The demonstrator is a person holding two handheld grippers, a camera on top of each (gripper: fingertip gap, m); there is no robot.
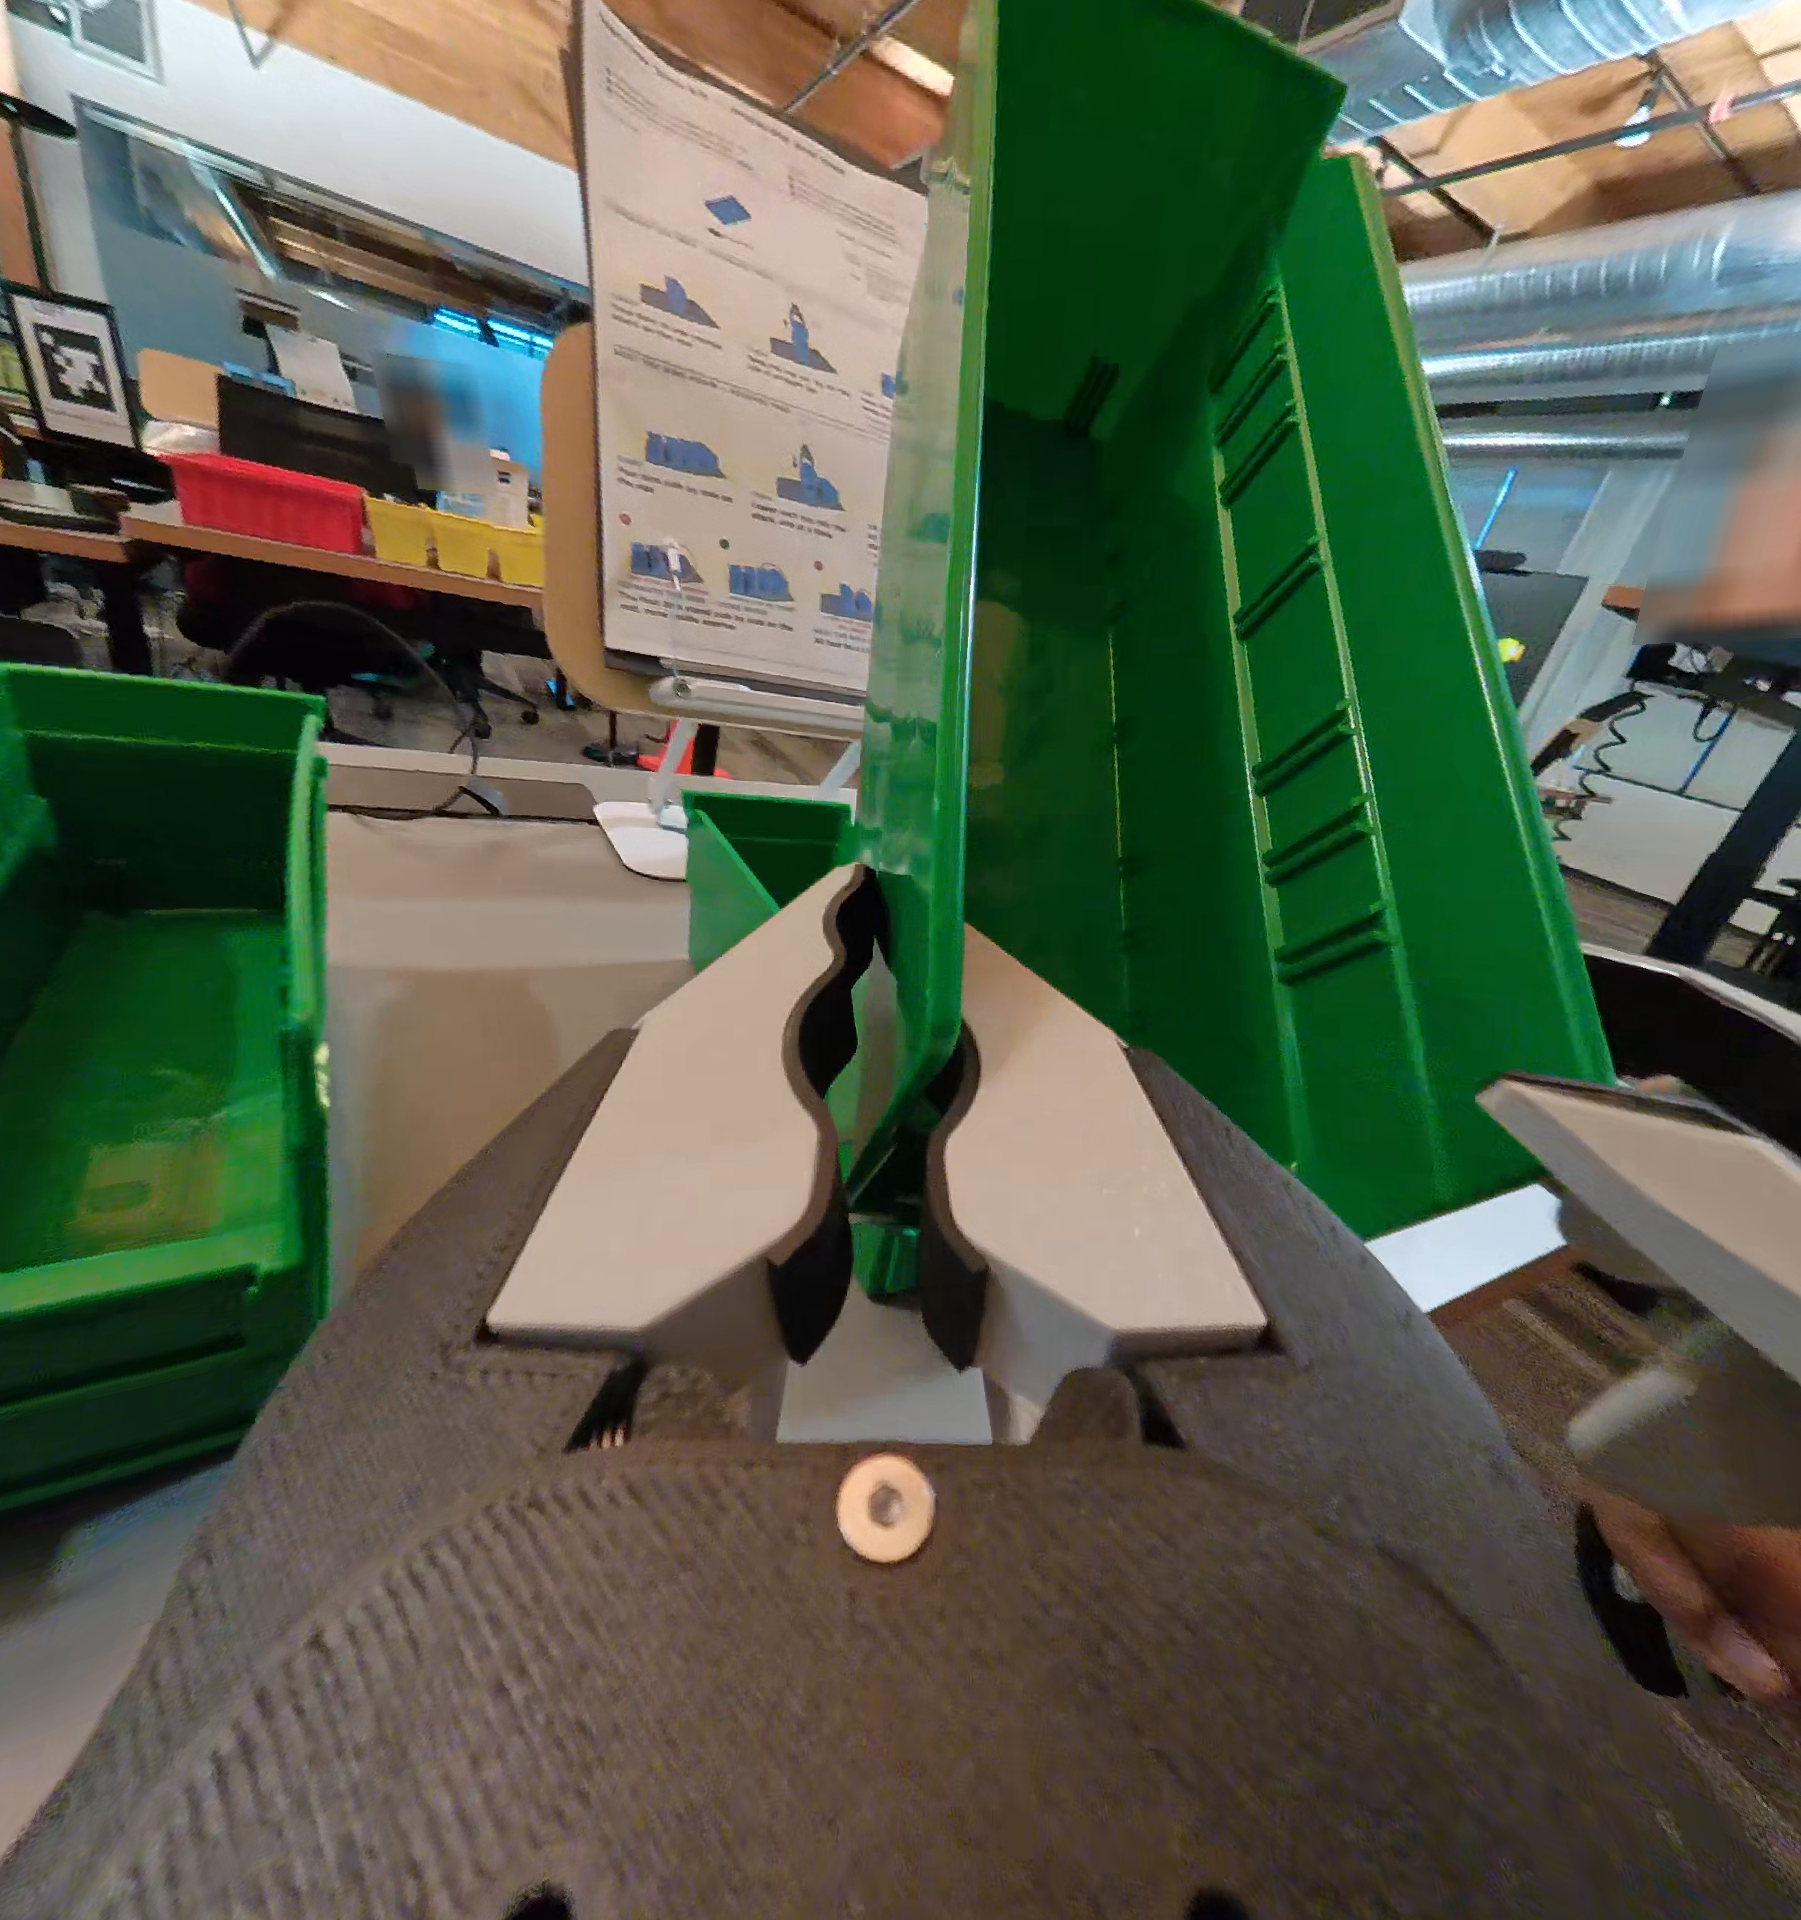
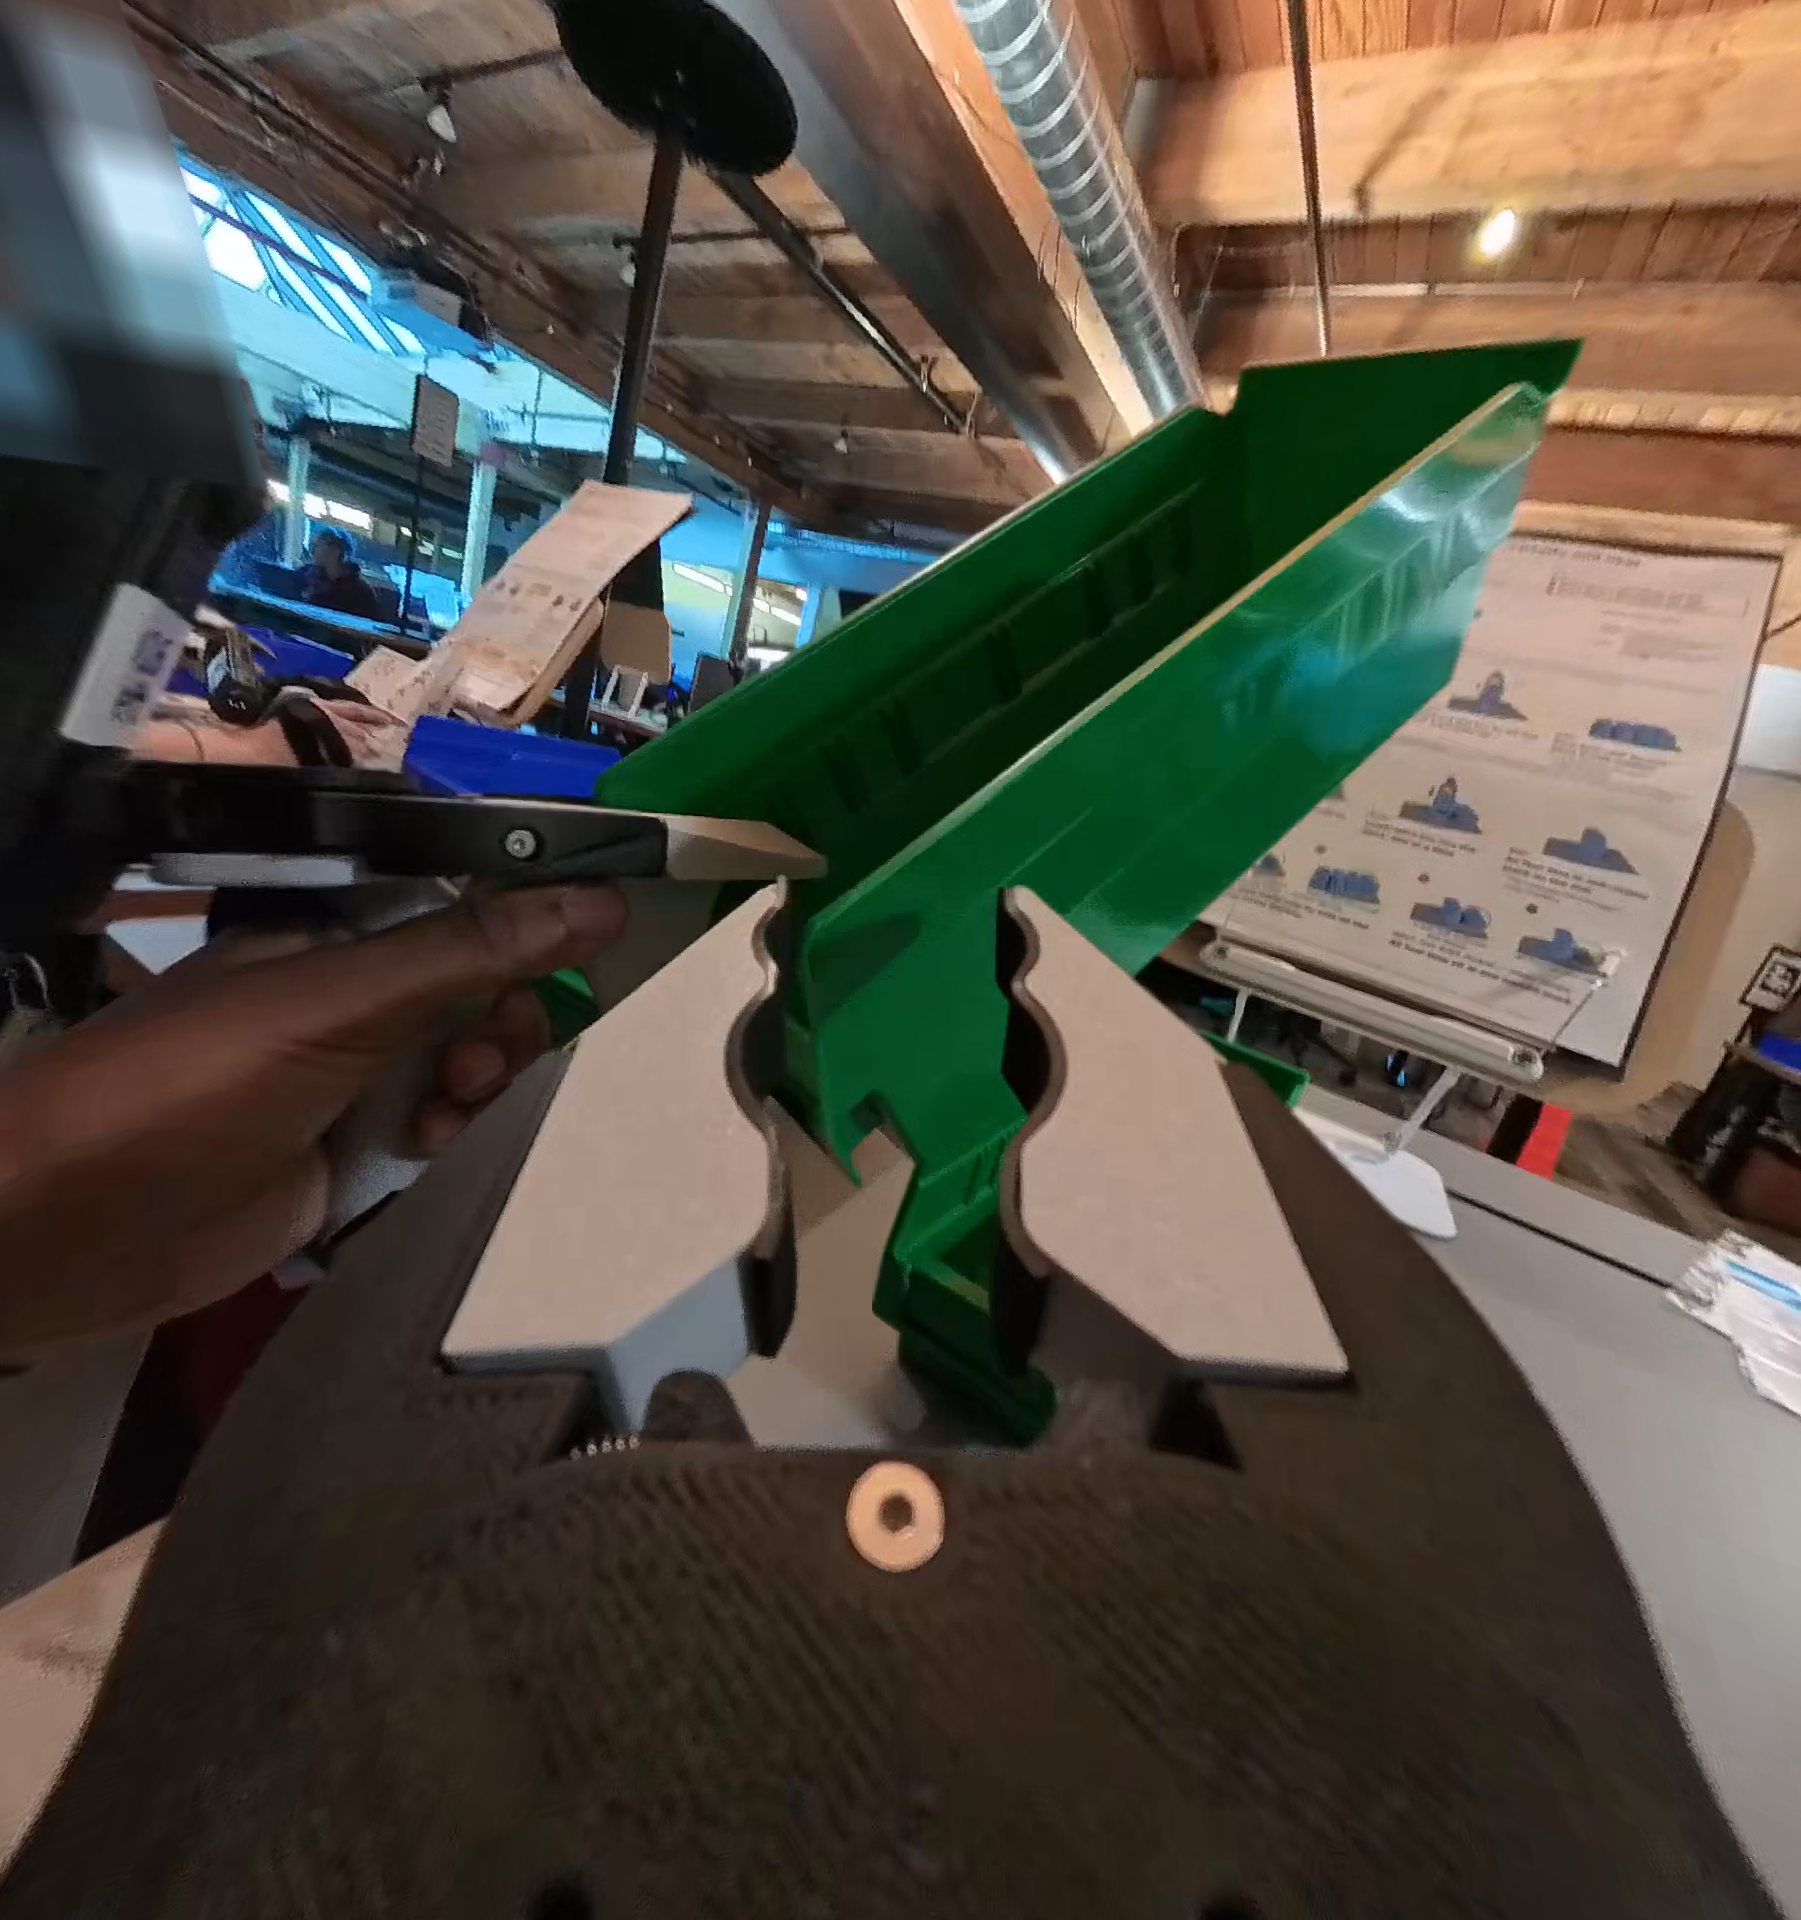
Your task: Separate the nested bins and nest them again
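A green bin (image 1: 1166, 727) is lifted off the table and tipped on end, with its open side facing me. My left gripper (image 1: 917, 935) is shut on the bin's thin side wall. In the right wrist view its finger (image 2: 740, 847) lies against that wall. My right gripper (image 2: 894, 914) is open. The bin's (image 2: 1135, 727) end rim stands between its fingers, with dark gaps at both pads. A stack of nested green bins (image 1: 127, 1039) sits on the table at the left. Another green bin (image 1: 761, 862) stands behind my left fingers.
An instruction board (image 1: 750, 416) on a stand is at the table's far edge and also shows in the right wrist view (image 2: 1561, 790). A person's hand (image 2: 252, 1091) holds the left gripper. Loose papers (image 2: 1769, 1330) lie on the grey table (image 2: 1602, 1403) at the right.
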